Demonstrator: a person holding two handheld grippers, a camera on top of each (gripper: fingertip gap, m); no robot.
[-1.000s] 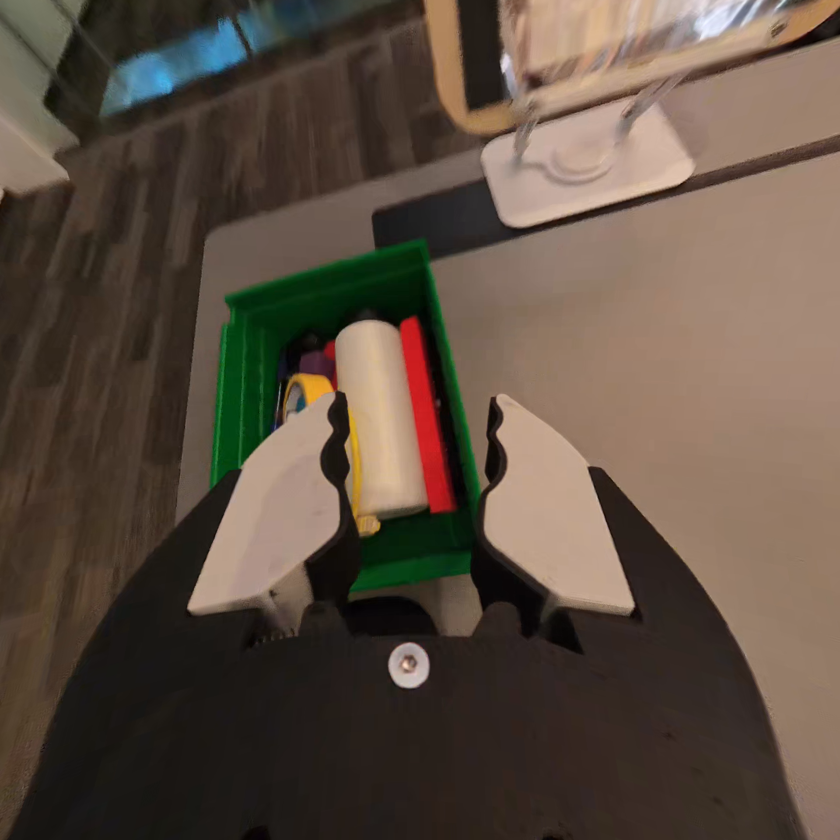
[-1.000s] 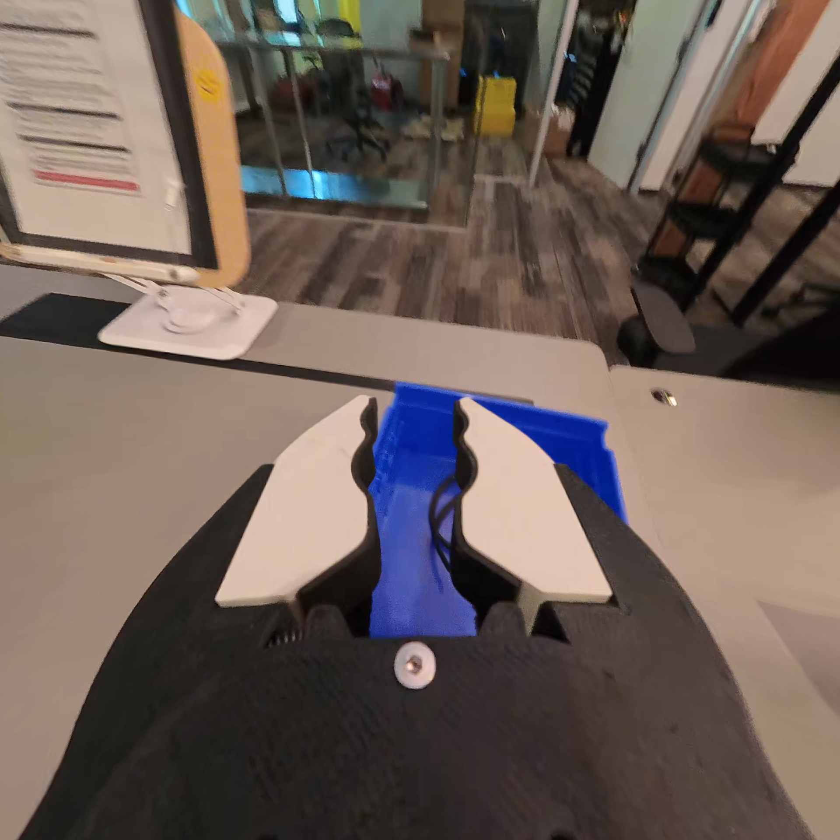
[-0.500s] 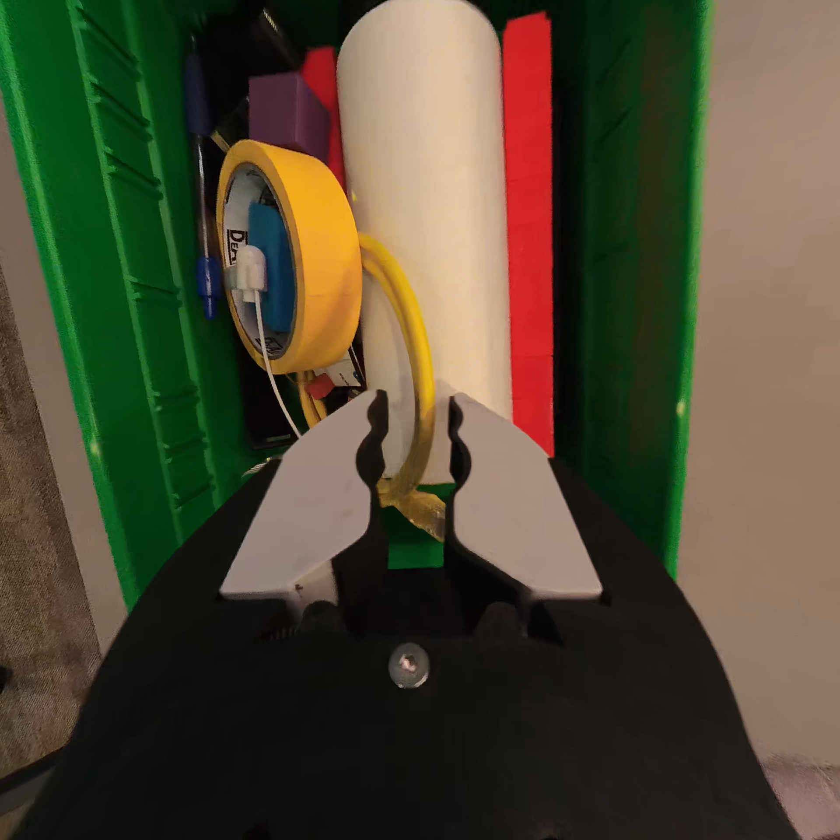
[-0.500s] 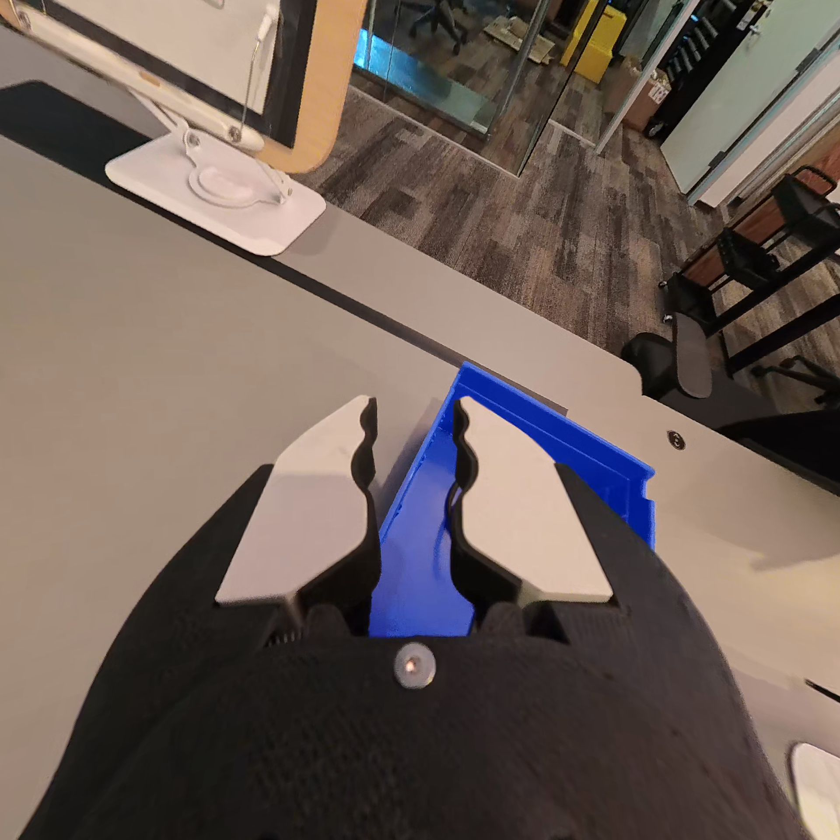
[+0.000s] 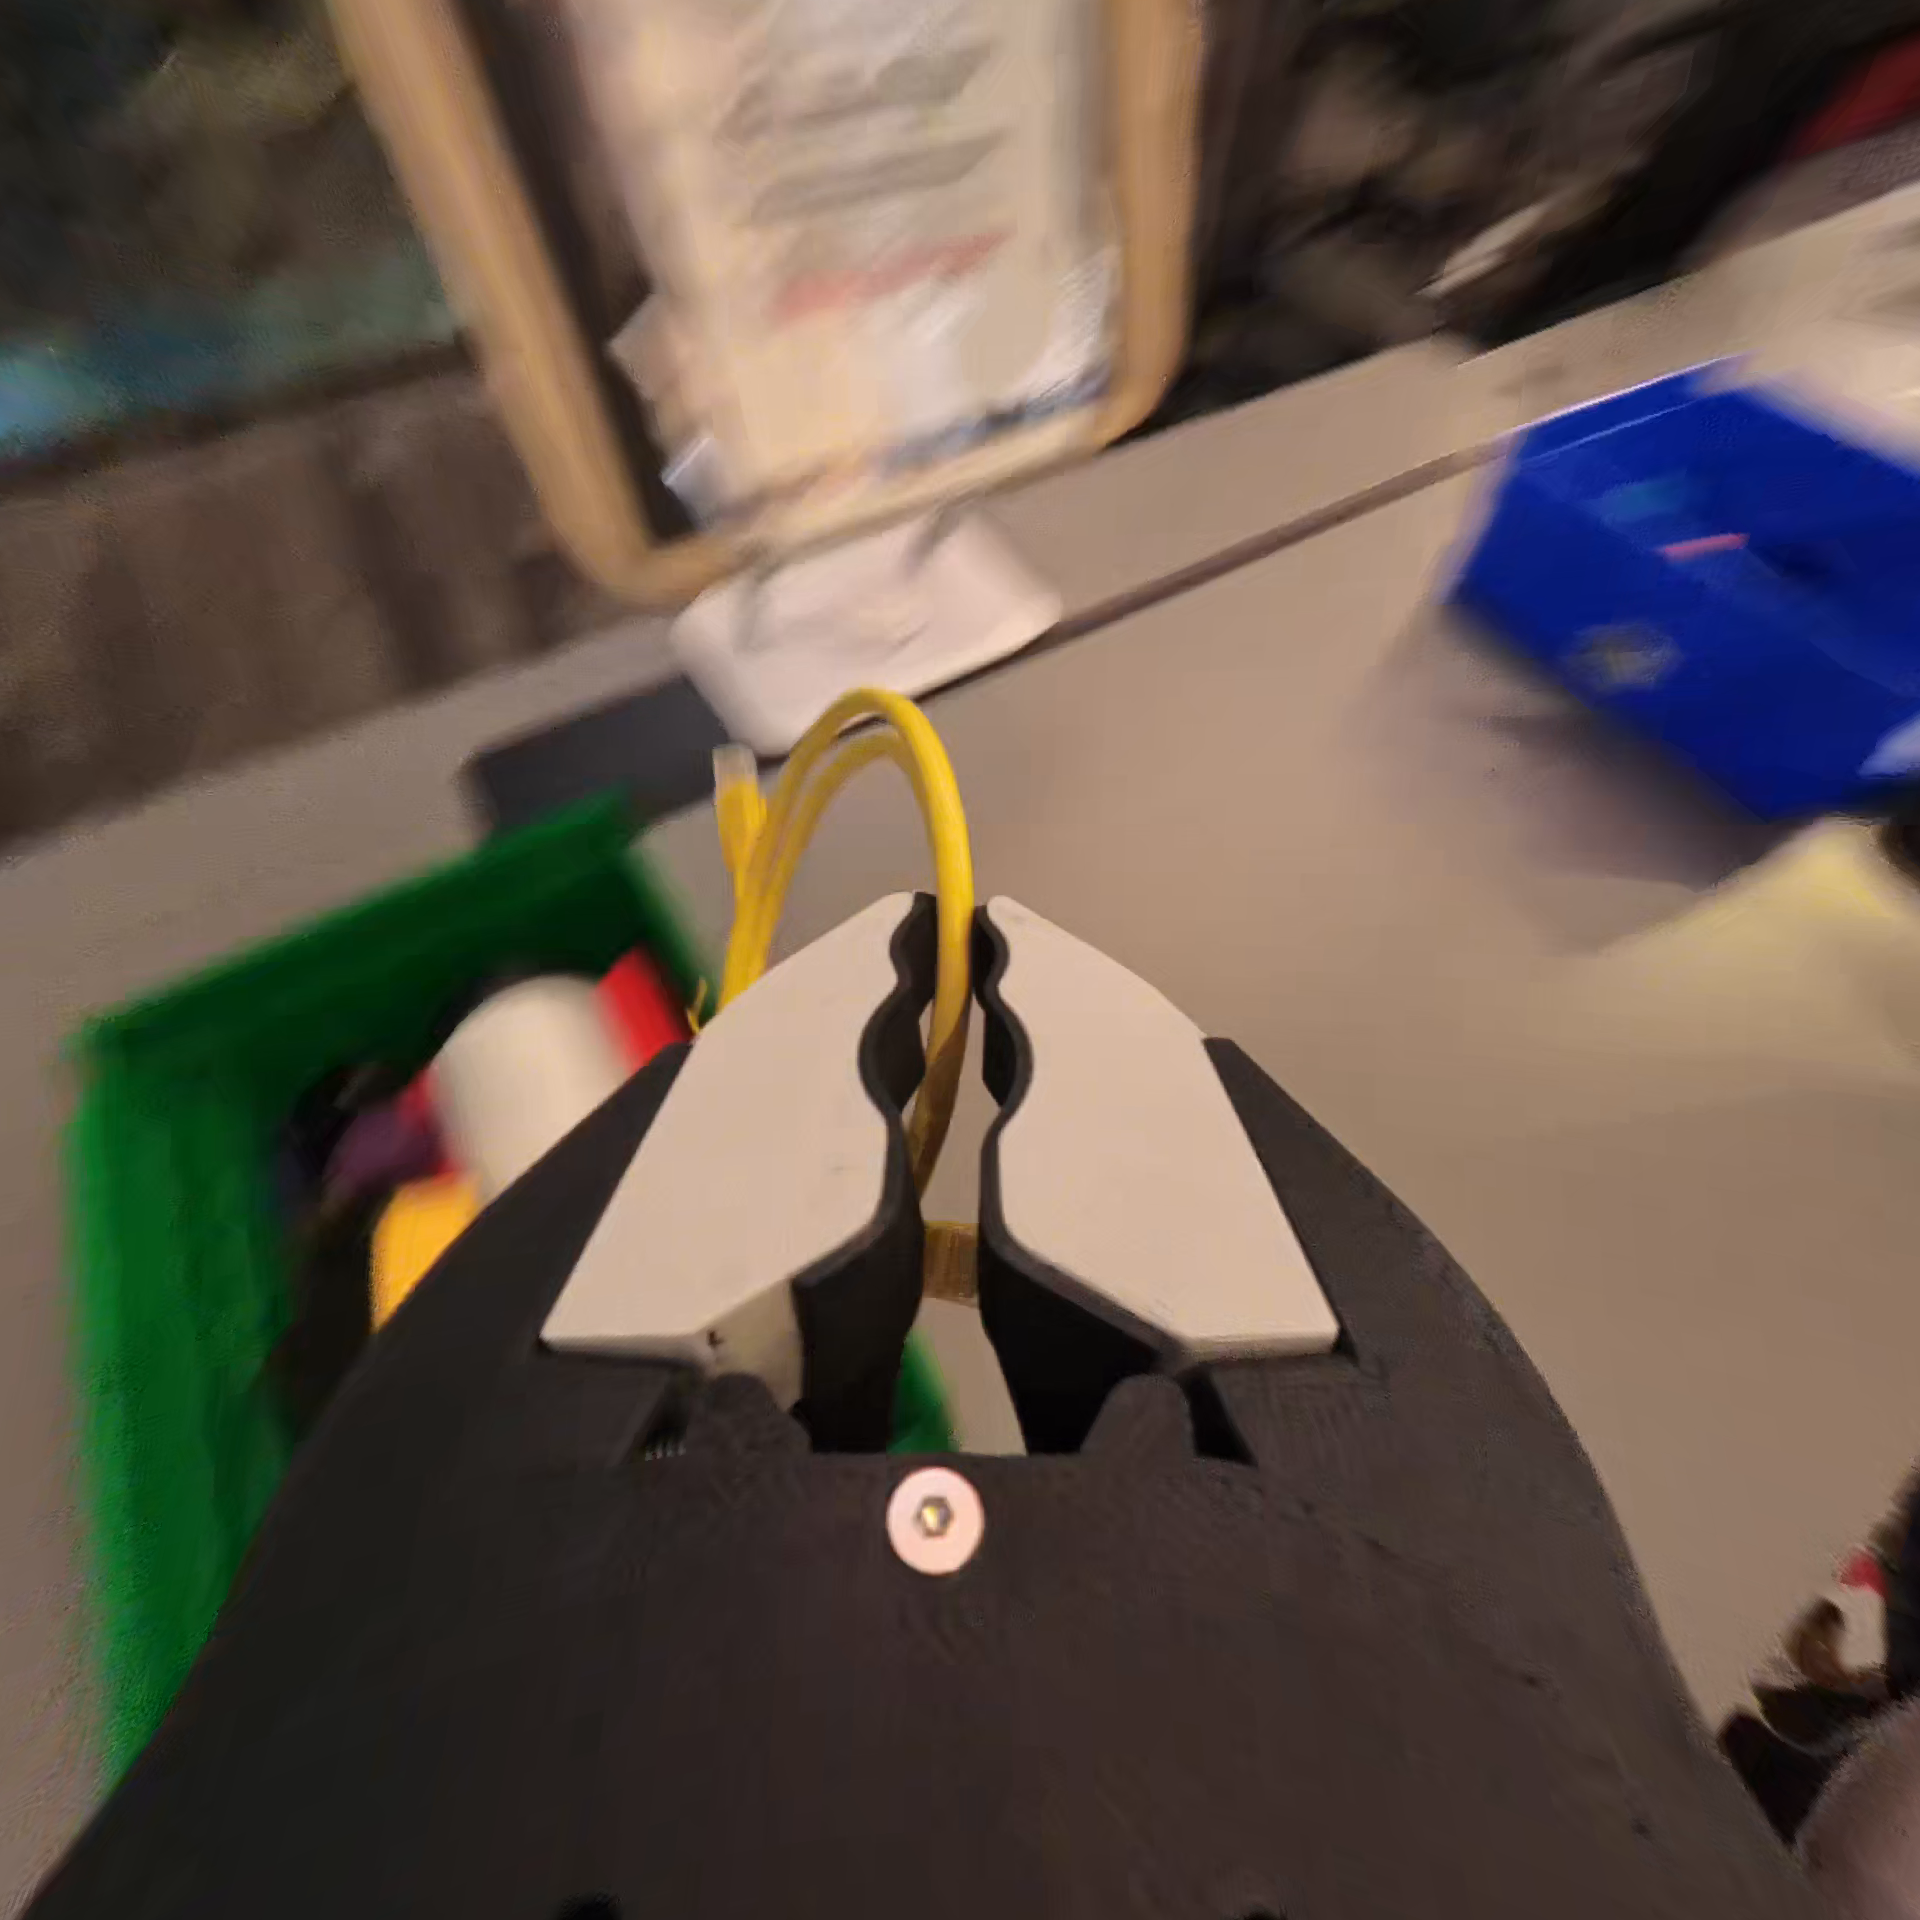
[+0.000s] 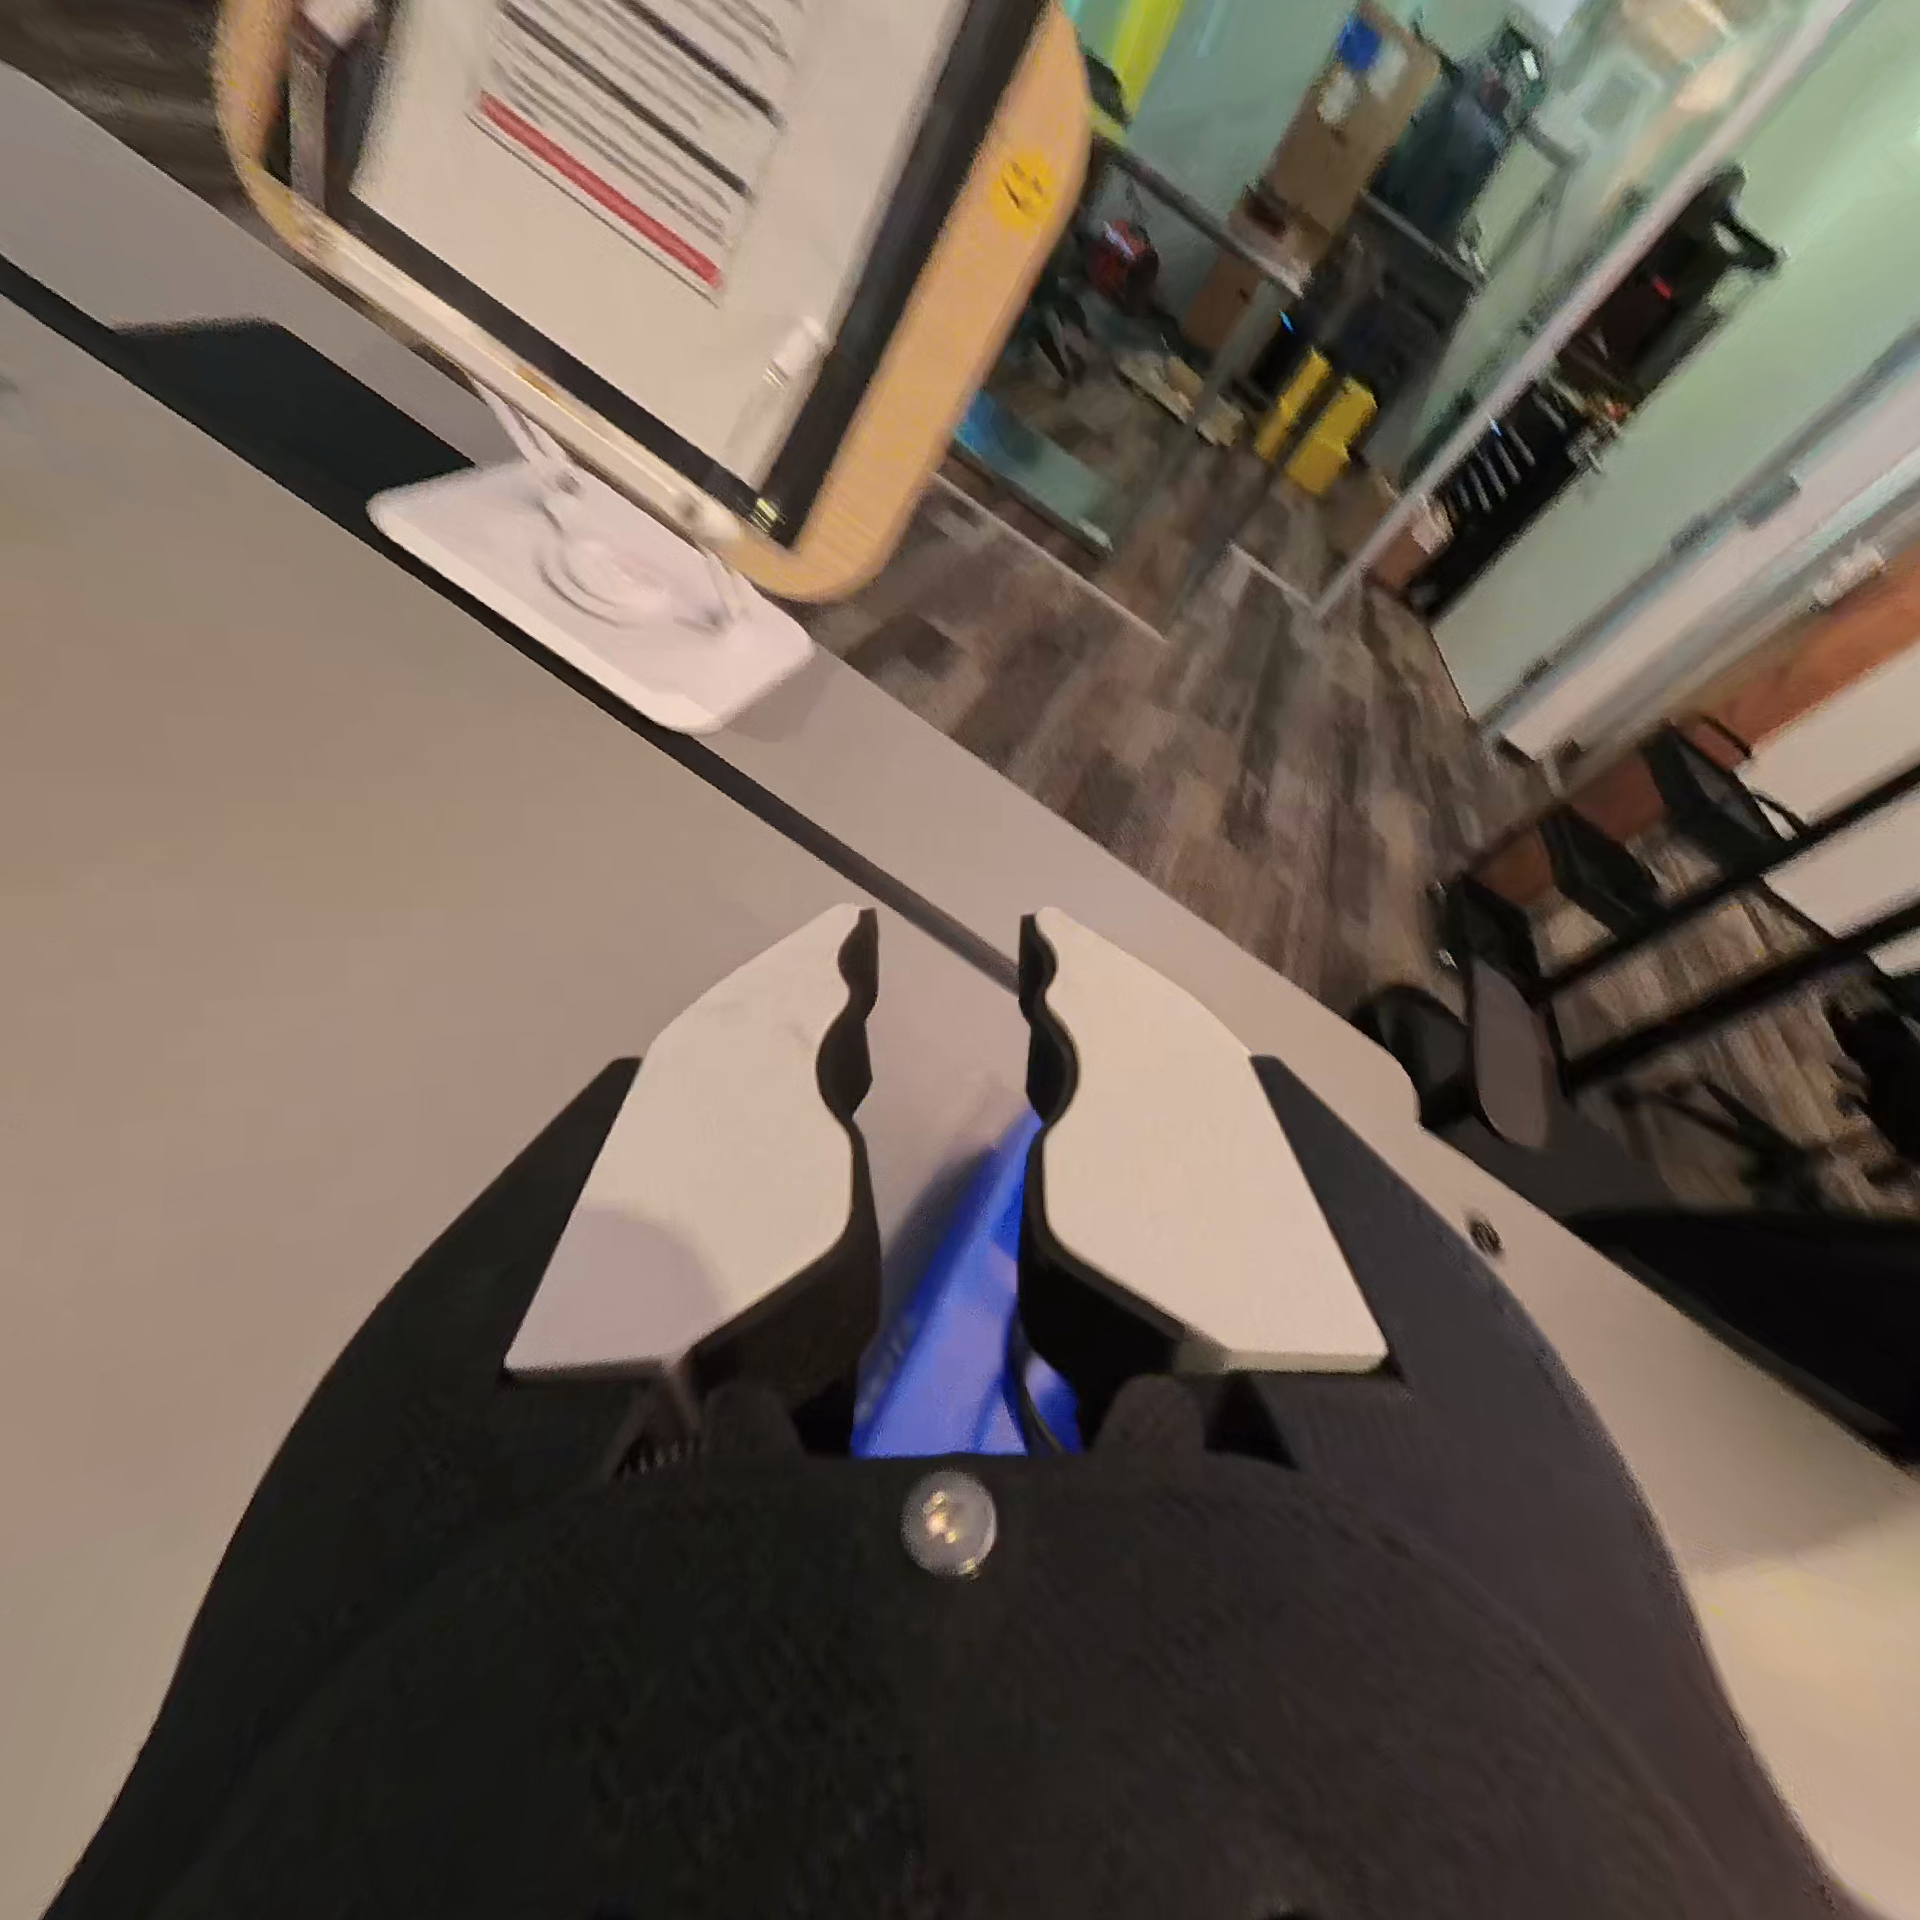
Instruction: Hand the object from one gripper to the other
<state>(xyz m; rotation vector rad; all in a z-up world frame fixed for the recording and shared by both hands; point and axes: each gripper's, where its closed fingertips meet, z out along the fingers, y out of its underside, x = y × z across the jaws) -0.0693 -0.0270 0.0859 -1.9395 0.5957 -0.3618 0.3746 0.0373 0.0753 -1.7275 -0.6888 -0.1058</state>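
The left gripper [image 5: 948, 914] has risen out of the green bin [image 5: 177, 1195], fingers pinched on the yellow cable [image 5: 940, 790] looping above its tips. The right gripper [image 6: 948, 925] waits narrowly parted, empty, over the blue bin [image 6: 935, 1320]. Carrying toward handover; next, both must meet, right widening around the loop.

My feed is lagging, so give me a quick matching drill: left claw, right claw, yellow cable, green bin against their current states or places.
Things:
1. left claw
2. right claw
3. yellow cable
4. green bin

States:
A. open, holding nothing
B. on the table, full of items
C. looped above the fingertips, pinched
D. shut on something

Pairs: 1-D, 2-A, 3-C, 4-B
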